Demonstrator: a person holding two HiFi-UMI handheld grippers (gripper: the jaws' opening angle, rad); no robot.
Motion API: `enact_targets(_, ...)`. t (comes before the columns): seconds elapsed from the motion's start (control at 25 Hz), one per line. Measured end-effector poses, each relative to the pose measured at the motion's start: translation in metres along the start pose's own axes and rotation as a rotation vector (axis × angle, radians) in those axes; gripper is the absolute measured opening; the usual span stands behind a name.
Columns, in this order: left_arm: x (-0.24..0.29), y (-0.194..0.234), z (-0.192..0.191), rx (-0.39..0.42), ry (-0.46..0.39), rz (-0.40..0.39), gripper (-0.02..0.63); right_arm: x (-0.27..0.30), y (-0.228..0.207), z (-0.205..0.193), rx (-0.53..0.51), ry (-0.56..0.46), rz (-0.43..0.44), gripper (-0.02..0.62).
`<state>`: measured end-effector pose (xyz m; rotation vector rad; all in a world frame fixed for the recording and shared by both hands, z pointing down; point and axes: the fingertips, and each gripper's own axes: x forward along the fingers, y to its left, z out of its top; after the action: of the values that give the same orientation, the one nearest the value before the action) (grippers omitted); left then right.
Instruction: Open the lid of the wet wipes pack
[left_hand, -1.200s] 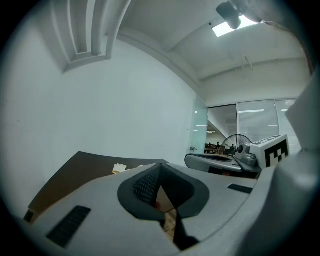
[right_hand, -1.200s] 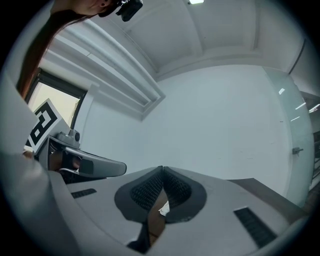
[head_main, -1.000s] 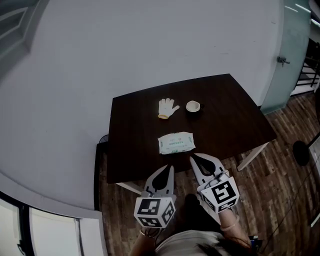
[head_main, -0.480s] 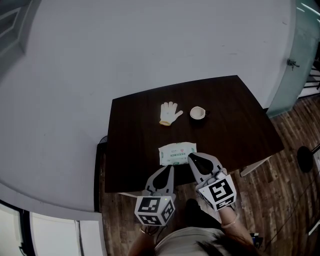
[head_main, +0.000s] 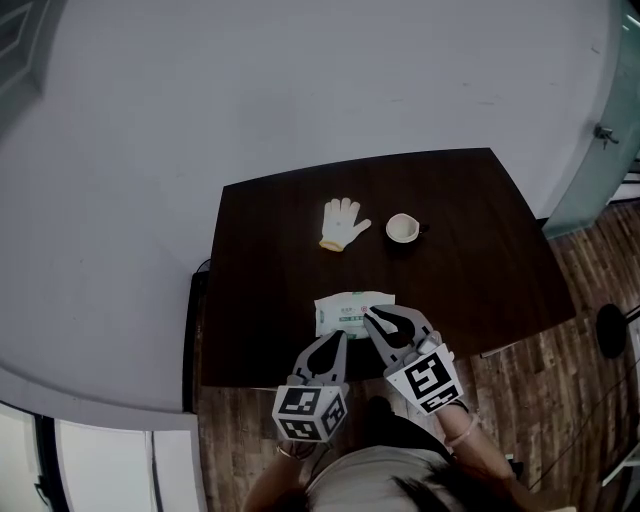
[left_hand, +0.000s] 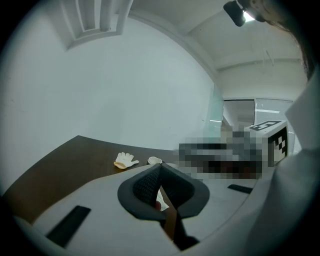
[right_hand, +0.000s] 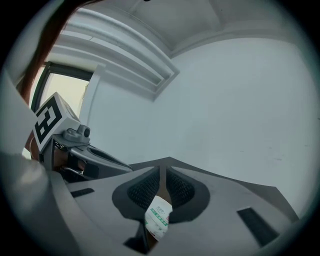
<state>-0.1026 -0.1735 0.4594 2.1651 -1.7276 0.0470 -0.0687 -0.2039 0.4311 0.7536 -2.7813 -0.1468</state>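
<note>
The white-and-green wet wipes pack (head_main: 345, 313) lies flat near the front edge of the dark table (head_main: 270, 260).

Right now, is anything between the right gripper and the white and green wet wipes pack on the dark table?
Nothing visible. The right gripper, jaws just opening with nothing pinched, hangs at the near right edge of the wet wipes pack. The white fabric glove and small white cup lie beyond it.

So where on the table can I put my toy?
The table's whole right side, past the cup, is bare, and so is the left strip beside the glove. It's crowded at the front middle, around the wet wipes pack.
</note>
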Motion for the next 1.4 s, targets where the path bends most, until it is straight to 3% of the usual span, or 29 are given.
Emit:
enact_targets(0.52,0.046,0.030,-0.043,-0.021,0.086,0.038,0.014,0.046,-0.010,-0.048,-0.121,0.105,0.144,0.056)
enact_targets(1.08,0.067,0.065,-0.089,-0.038,0.261,-0.011,0.014,0.084,-0.002,-0.096,-0.174,0.226,0.127,0.075)
enact_targets(1.4,0.086,0.082,-0.120,-0.043,0.357,-0.028,0.014,0.105,0.004,-0.136,-0.225,0.321,0.165,0.094)
